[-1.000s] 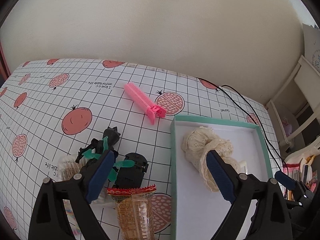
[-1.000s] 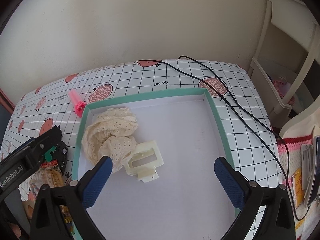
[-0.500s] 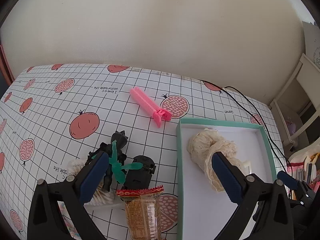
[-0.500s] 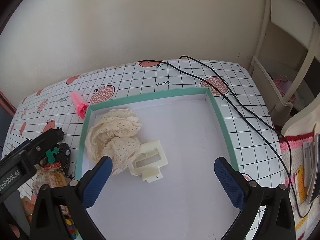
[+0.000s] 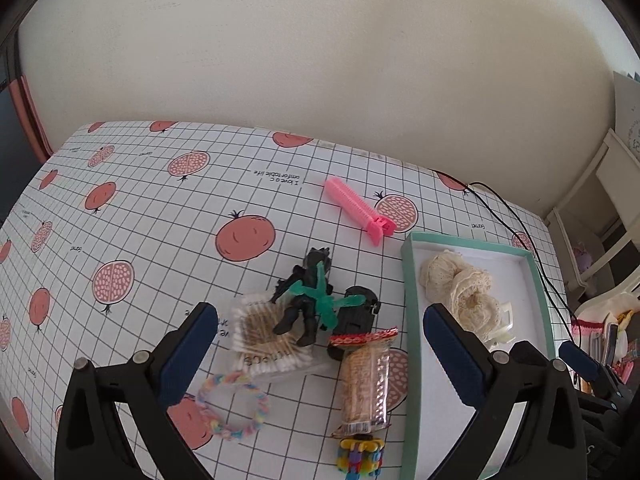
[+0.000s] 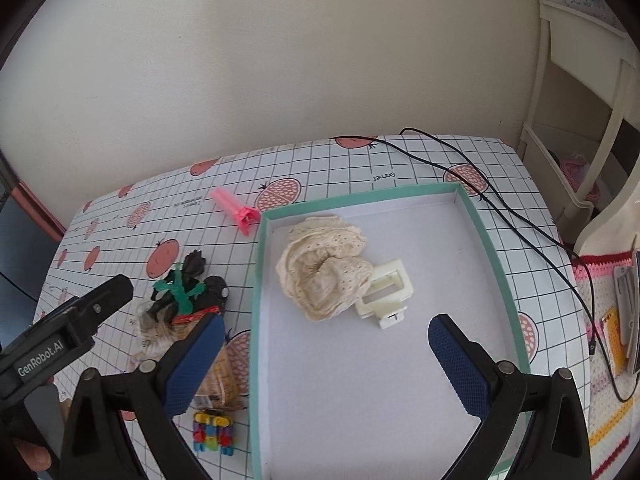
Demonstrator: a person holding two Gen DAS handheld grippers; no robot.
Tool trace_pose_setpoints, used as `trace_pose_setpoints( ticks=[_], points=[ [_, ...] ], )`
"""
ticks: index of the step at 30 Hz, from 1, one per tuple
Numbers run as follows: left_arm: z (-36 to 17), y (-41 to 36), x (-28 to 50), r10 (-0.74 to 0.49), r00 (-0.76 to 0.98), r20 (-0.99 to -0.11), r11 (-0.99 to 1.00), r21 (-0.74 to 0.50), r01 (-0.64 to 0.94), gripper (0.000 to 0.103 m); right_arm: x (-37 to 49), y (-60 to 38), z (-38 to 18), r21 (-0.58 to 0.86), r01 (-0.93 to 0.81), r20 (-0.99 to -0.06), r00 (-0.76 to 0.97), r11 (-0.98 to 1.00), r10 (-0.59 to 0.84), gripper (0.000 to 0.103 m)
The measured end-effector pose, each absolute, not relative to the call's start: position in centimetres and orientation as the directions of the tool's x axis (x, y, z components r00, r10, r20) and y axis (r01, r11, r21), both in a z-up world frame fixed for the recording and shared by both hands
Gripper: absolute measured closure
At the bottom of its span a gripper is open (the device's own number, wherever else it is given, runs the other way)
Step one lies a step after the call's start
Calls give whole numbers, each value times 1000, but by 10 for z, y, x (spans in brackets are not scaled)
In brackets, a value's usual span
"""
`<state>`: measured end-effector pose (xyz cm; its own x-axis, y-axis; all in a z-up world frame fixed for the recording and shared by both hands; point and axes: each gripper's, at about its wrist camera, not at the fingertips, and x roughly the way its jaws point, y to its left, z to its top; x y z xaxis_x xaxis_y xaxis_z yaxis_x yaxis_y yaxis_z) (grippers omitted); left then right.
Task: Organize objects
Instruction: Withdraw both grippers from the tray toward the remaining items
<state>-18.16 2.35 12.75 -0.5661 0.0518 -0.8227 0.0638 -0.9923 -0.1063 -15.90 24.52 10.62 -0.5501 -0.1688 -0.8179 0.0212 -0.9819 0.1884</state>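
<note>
Your left gripper [image 5: 316, 344] hangs above the table with its fingers spread wide and nothing between them; your right gripper [image 6: 324, 356] is spread just as wide and empty over the teal-rimmed tray [image 6: 486, 248].

Take the tray as your landmark. Inside it, toward its far-left corner, lies the cream lace scrunchie [image 6: 324, 270], and the cream hair claw [image 6: 386, 294] touches the scrunchie's right side. The rest of the tray floor is bare white.

Everything else sits on the grid-and-pomegranate tablecloth [image 5: 140, 216] to the left of the tray. The pink hair clip [image 5: 358, 210] lies just beyond the tray's far-left corner. Beside the tray's left wall is a cluster: the black toy figure with green parts [image 5: 310, 300] lies across the clear box of cotton swabs [image 5: 264, 342], a black cylinder [image 5: 354, 316] sits next to the figure, and the wrapped snack [image 5: 366, 384] lies nearest the wall. The pastel bracelet [image 5: 234, 410] and the coloured block toy [image 5: 360, 454] lie at the near end. A black cable [image 6: 500, 208] runs along the cloth past the tray's right wall.
</note>
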Motion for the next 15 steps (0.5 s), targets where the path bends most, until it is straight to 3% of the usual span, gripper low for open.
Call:
trace_pose_setpoints(
  ticks=[15],
  points=[
    [134, -60, -121, 42, -536, -843, -978, -144, 150, 1, -105, 169, 117, 126, 137, -854, -489, -983, -178, 0]
  ],
)
